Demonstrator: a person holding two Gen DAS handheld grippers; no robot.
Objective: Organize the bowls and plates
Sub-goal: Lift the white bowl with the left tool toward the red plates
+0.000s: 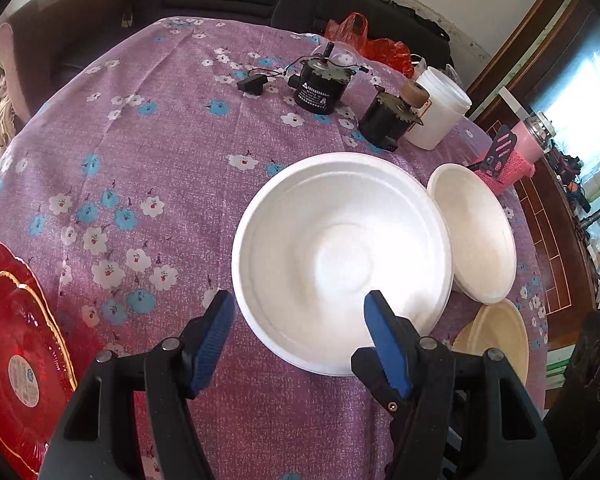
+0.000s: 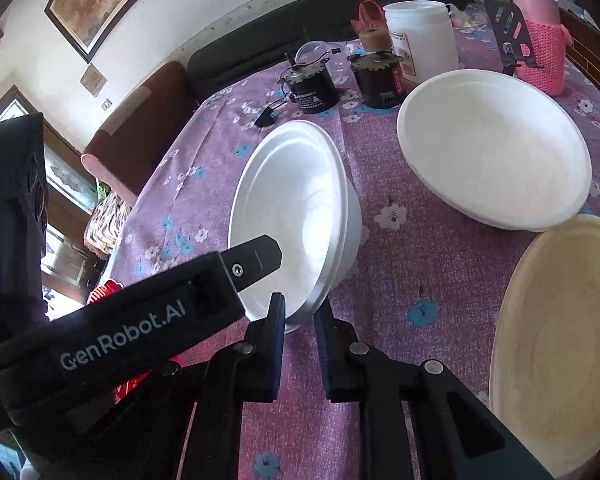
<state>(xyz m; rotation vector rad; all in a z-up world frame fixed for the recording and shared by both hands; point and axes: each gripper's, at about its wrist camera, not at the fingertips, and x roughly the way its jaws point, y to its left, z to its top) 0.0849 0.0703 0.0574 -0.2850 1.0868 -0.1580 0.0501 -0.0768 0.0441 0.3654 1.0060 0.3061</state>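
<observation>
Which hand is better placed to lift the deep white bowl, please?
Right. The right gripper is shut on the rim of the bowl. The left gripper is open, with one finger over the bowl, gripping nothing.

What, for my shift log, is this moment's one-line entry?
right claw: shut on round white foam bowl rim | left claw: open over same bowl

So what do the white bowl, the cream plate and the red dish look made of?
White bowl: probably foam, matte, soft thick rim; the right gripper pinches its edge. Cream plate: likely moulded pulp or paper, dull with faint concentric rings. Red dish: glass or clear plastic, glossy, translucent ribbing, gold scalloped edge; which one is unclear.
</observation>
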